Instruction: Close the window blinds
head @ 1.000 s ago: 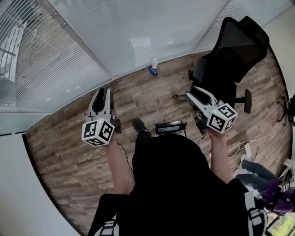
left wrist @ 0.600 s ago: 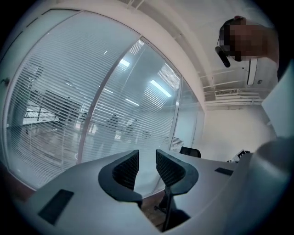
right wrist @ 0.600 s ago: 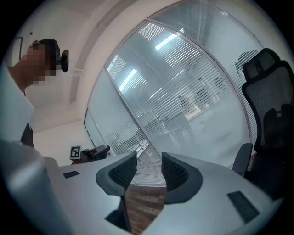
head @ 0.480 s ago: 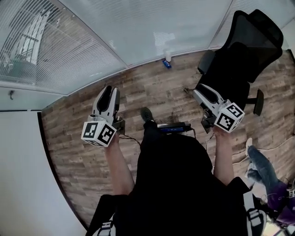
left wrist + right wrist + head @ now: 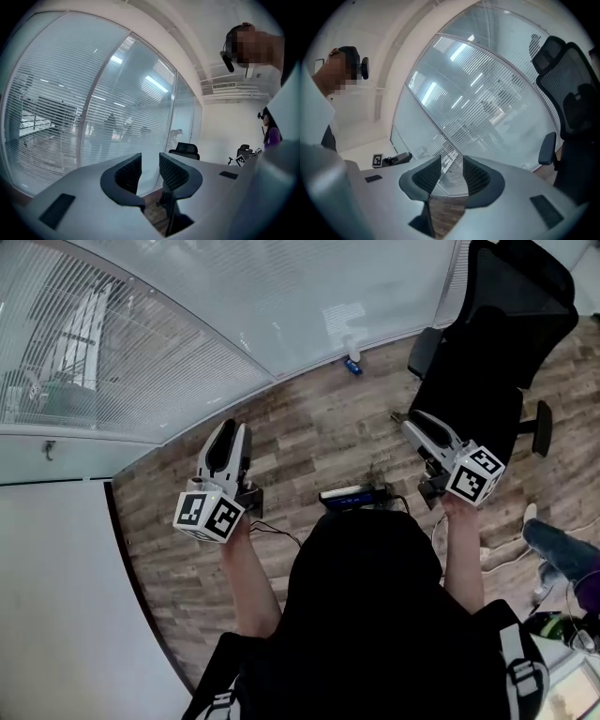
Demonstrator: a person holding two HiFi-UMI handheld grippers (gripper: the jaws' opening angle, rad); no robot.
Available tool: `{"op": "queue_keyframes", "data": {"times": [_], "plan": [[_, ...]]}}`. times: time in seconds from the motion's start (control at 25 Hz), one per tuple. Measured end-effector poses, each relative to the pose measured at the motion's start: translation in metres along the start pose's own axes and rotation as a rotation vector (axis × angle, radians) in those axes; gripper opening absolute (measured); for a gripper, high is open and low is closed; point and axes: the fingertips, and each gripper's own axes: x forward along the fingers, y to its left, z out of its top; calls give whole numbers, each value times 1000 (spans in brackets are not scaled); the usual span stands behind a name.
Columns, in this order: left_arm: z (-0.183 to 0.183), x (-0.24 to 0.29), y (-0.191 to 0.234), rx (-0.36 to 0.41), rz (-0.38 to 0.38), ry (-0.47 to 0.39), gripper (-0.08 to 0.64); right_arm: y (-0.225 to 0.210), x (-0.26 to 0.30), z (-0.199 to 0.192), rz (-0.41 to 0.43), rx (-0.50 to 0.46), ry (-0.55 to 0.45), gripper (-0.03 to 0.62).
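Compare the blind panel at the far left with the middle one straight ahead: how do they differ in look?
The left blind panel lets the view through: dark shapes show behind its slats. The middle blind panel reads as an even pale sheet carrying only a lamp reflection. The left one meets the white wall; the middle one runs toward the office chair. Both are white, horizontally slatted blinds on one glazed wall.

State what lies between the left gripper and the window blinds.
Only bare wooden floor separates the left gripper from the window blinds, as the head view shows.

Bright even daylight, strong fisheye distortion
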Motion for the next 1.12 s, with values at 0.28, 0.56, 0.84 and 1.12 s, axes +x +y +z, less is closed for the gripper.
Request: {"op": "queue_keyframes", "data": {"times": [0.28, 0.56, 0.84, 1.12], "plan": [[-4, -13, 17, -51, -42, -36, 130, 16, 4, -1, -45, -43, 11, 138], [-29, -39, 45, -139, -52, -20, 130, 47, 33, -26, -54, -60, 92, 126], [-57, -72, 56, -213, -98, -34, 130, 83, 36, -51, -89, -130, 159, 126], [-79, -90, 66, -265, -154, -27, 130, 112, 37, -83, -132, -162, 184, 126]]}}
